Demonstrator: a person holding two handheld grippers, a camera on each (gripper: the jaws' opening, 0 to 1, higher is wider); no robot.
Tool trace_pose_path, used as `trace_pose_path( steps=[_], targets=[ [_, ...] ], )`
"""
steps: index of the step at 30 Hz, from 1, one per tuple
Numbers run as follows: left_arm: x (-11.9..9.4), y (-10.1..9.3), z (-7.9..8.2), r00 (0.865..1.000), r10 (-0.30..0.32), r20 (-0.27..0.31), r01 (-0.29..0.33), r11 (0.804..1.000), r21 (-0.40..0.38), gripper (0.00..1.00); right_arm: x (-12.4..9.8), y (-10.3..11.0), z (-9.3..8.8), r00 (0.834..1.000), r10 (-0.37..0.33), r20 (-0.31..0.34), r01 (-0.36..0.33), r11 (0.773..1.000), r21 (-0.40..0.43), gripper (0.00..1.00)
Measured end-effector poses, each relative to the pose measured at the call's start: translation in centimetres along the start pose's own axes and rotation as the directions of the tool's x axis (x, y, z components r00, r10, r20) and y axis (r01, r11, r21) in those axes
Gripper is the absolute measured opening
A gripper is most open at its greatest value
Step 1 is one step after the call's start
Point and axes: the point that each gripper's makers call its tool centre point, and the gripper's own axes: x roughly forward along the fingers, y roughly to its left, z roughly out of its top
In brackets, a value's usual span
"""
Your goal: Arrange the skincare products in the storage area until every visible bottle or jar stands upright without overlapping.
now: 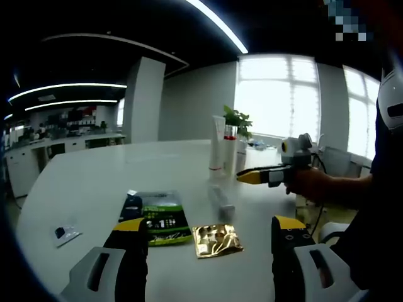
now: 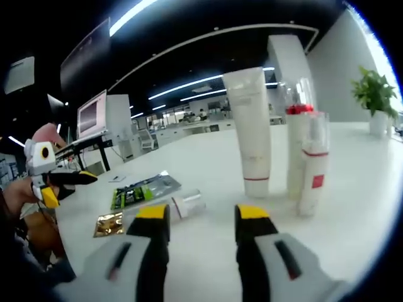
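Three products are standing upright together on the white tabletop (image 2: pixel 208 157): a tall white tube (image 2: pixel 250 129) resting on its cap, a red-capped bottle (image 2: pixel 297 148) just beside it, and a smaller bottle (image 2: pixel 313 168) with a red label in front of that. A fourth, a small clear bottle (image 2: pixel 187 204), is lying on its side, just ahead of the right claw (image 2: pixel 201 217), which is hanging spread and pinching nothing. Writing on all of them is too small to read. In the left gripper view the lying bottle (image 1: pixel 221 200) is sitting ahead, between the jaws of the left claw (image 1: pixel 211 225), which is also gaping and empty. A green sachet (image 1: pixel 162 220) with unreadable white print and a gold sachet (image 1: pixel 217 240) are lying flat near that claw, and a small packet (image 1: pixel 65 233) is lying well apart to the left.
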Motion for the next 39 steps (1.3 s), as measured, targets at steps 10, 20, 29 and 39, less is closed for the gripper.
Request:
trace_pose_path(
  steps=[10,20,29,39],
  targets=[
    [0.2,-0.2,-0.2,1.000,-0.001,-0.014,0.001,1.000,0.000,0.82,0.3,1.1,-0.4,0.999,0.035,-0.003,-0.035,0.999,0.008,0.43],
    [0.6,-0.3,-0.1,1.000,-0.003,-0.021,0.003,1.000,0.000,0.82,0.1,2.1,0.2,0.996,0.086,0.012,-0.085,0.996,-0.033,0.54],
    [0.9,-0.5,-0.2,1.000,-0.005,-0.031,0.005,1.000,0.002,0.81,0.1,3.7,0.2,0.983,0.181,0.010,-0.180,0.982,-0.064,0.68],
    [1.1,-0.3,-0.5,0.999,0.005,-0.047,-0.005,1.000,0.001,0.81,0.0,4.7,-0.5,0.961,0.278,0.002,-0.278,0.959,-0.051,1.00]
  ],
)
